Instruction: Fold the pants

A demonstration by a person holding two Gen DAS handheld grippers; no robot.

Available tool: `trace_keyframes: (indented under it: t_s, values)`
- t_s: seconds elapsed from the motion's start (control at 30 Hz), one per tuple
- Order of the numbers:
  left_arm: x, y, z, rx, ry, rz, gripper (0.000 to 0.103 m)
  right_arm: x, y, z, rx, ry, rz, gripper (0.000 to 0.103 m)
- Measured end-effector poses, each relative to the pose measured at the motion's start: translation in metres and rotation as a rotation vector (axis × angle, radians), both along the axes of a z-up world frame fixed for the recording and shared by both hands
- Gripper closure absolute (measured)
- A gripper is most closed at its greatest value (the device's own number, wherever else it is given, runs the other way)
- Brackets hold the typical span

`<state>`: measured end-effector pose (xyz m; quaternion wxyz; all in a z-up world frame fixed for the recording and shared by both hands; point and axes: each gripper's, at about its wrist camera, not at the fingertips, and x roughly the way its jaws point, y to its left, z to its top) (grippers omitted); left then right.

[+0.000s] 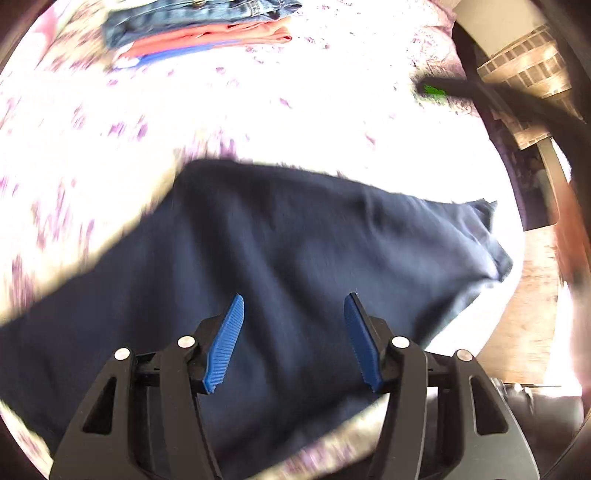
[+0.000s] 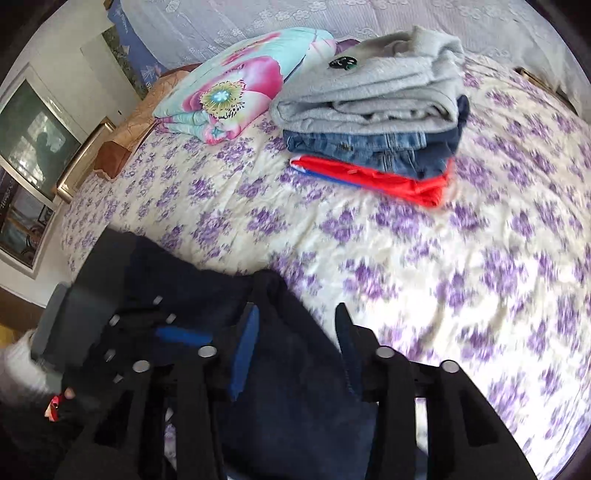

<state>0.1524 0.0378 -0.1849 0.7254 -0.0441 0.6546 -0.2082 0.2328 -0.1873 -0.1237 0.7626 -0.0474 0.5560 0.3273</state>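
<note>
1. Left wrist view: I am seeing my left gripper [image 1: 293,343] with its blue pads [image 1: 225,345] standing spread, nothing between them. Under and ahead of them the dark pants [image 1: 280,240] are lying across the flowered bedspread [image 1: 74,140], one end bunched at the right, near the bed's edge. A clothes pile [image 1: 199,33] is sitting far up on the bedspread. The picture is blurring.

2. Right wrist view: I am seeing my right gripper [image 2: 295,350] with its fingers also spread, dark pants [image 2: 295,387] cloth lying between and below them; whether they are touching it I cannot tell. The left gripper [image 2: 122,332] is showing at lower left over the same cloth. Beyond, on the bedspread [image 2: 461,277], the clothes pile [image 2: 373,122] is sitting beside a folded quilt [image 2: 236,81].
</note>
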Motion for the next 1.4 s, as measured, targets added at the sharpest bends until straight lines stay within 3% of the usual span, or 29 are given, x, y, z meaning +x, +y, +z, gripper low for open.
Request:
trace_keyframes:
  t_s: [0.03,0.07,0.1,0.17,0.3,0.37,0.5,0.63,0.77,0.8,0.83,0.9,0.97,1.03,1.13,1.27,1.4]
  values:
    - [0.011,-0.004,-0.008,-0.006,0.014,-0.003,0.063,-0.014,-0.005,-0.007,0.0,0.027,-0.022,0.087]
    - [0.021,-0.008,-0.018,-0.019,0.043,-0.003,0.083,-0.032,-0.005,-0.02,-0.006,0.052,-0.052,0.088]
    - [0.031,-0.012,-0.027,-0.01,0.058,-0.001,0.092,-0.05,-0.003,-0.033,-0.013,0.07,-0.082,0.09]
    - [0.044,-0.02,-0.037,0.027,0.05,-0.008,0.098,-0.081,-0.002,-0.057,-0.01,0.116,-0.124,0.091]
    - [0.057,-0.022,-0.046,0.036,0.071,-0.003,0.099,-0.108,0.005,-0.082,0.011,0.134,-0.212,0.091]
    - [0.055,-0.018,-0.049,0.02,0.067,0.002,0.098,-0.119,0.002,-0.099,-0.037,0.14,-0.249,0.091]
    - [0.056,0.003,-0.054,-0.07,0.104,0.059,0.099,-0.153,-0.009,-0.141,-0.161,0.258,-0.303,0.093]
    - [0.054,0.01,-0.054,-0.087,0.119,0.094,0.099,-0.187,-0.028,-0.138,-0.139,0.268,-0.358,0.096]
    - [0.034,-0.019,-0.033,0.079,0.031,0.026,0.099,-0.202,-0.06,-0.118,-0.016,0.242,-0.507,0.093]
    - [0.025,-0.026,-0.025,0.1,0.001,-0.004,0.099,-0.209,-0.077,-0.105,0.037,0.213,-0.576,0.081]
    - [0.011,-0.035,-0.016,0.11,-0.033,-0.037,0.099,-0.219,-0.098,-0.094,0.083,0.176,-0.658,0.053]
    - [-0.014,-0.045,-0.007,0.079,-0.044,-0.075,0.094,-0.241,-0.141,-0.079,0.115,0.109,-0.842,0.031]
    - [-0.039,-0.058,-0.013,0.054,-0.016,-0.104,0.093,-0.262,-0.185,-0.077,0.14,0.101,-0.991,0.031]
    - [-0.065,-0.066,-0.035,0.055,0.042,-0.141,0.093,-0.279,-0.222,-0.09,0.184,0.149,-1.12,0.031]
    - [-0.084,-0.064,-0.043,0.061,0.009,-0.149,0.093,-0.299,-0.258,-0.117,0.339,0.196,-1.251,0.031]
    - [-0.078,-0.056,-0.035,0.016,0.081,-0.127,0.093,-0.309,-0.29,-0.156,0.566,0.227,-1.332,0.031]
    - [-0.072,-0.074,-0.018,-0.037,0.068,-0.173,0.093,-0.293,-0.303,-0.184,0.797,0.19,-1.338,0.03]
